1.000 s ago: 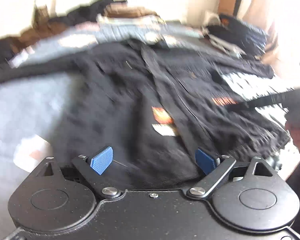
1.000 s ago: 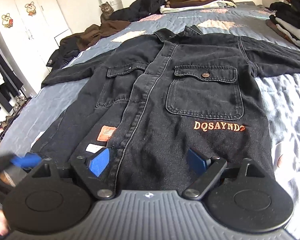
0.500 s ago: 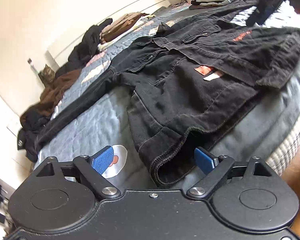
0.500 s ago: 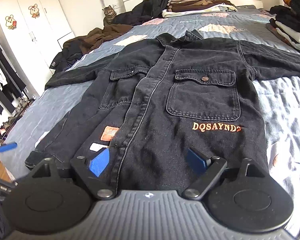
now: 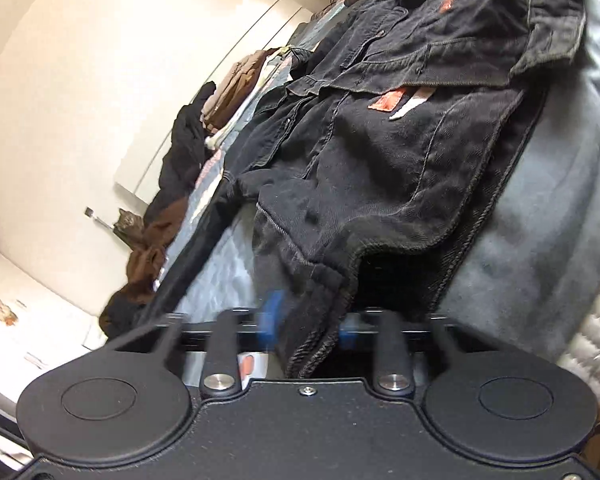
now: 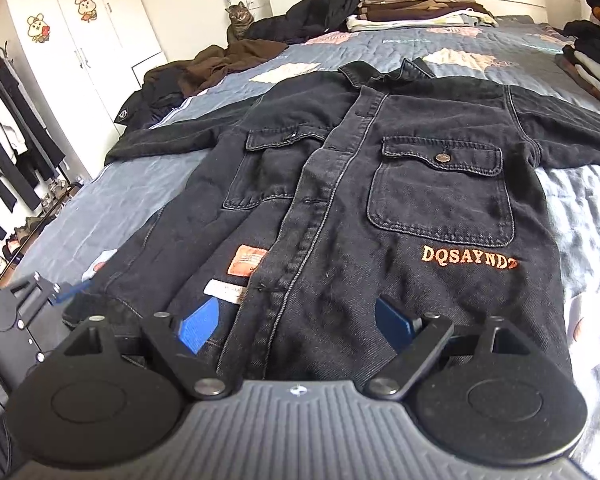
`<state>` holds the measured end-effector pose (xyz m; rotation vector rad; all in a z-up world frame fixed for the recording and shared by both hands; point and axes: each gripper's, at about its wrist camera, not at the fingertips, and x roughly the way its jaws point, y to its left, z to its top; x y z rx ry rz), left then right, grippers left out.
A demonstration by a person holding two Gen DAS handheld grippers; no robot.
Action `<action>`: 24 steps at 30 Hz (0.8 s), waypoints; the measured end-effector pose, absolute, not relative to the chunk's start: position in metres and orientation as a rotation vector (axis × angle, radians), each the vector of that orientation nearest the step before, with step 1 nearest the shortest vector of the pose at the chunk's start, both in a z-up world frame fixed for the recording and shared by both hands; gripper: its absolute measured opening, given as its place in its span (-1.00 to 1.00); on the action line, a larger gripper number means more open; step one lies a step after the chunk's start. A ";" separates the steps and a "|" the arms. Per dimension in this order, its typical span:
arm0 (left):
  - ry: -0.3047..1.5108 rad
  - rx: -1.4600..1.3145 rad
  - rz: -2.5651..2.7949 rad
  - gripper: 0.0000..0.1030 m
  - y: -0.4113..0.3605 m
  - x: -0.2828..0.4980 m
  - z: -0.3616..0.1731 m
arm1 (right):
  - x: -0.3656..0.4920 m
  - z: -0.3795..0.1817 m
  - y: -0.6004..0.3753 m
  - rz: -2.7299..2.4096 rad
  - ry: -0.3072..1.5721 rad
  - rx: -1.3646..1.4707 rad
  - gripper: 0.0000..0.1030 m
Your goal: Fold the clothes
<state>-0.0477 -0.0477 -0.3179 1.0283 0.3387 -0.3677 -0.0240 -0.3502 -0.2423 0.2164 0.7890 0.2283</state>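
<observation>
While the left gripper (image 5: 308,322) has just been closing its jaws, the thick hem corner of the one black denim jacket (image 6: 380,208) sits between its two blue pads, and they seem to pinch it, though this part is blurred. In the right wrist view this gripper (image 6: 66,292) lies at about 9 o'clock, at the jacket's lower corner, and it is rolled over on its side. The right gripper (image 6: 296,320) hovers at 6 o'clock over the bottom hem, pointing down at the cloth, its jaws wide with nothing pressed between them. The jacket lies flat and front up on the bed (image 6: 148,184), with the collar toward 12 o'clock and both sleeves spread out. It has two chest pockets, one orange patch (image 6: 247,260) and one white label (image 6: 226,291), both too small to read. Orange stitching (image 6: 469,258) reads "DQSAYNDZ". Far off, one cat (image 6: 240,20) sits at 11 o'clock beside two stacks of folded clothes (image 6: 416,6).
</observation>
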 end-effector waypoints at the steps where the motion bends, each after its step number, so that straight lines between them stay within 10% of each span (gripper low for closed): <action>1: 0.337 1.027 -0.376 -0.68 -0.047 -0.048 -0.317 | -0.024 -0.242 -0.351 0.225 0.790 0.221 0.65; 10: 0.276 1.216 -0.461 -0.61 -0.039 -0.070 -0.317 | -0.024 -0.242 -0.355 0.225 0.790 0.239 0.65; 14: 0.179 1.253 -0.488 0.42 -0.052 -0.082 -0.320 | -0.020 -0.242 -0.357 0.225 0.791 0.252 0.65; 22: 0.050 1.298 -0.498 0.16 -0.089 -0.079 -0.335 | -0.020 -0.243 -0.357 0.226 0.794 0.256 0.65; 24: 0.042 1.312 -0.510 -0.30 -0.097 -0.076 -0.337 | -0.020 -0.243 -0.358 0.224 0.796 0.260 0.65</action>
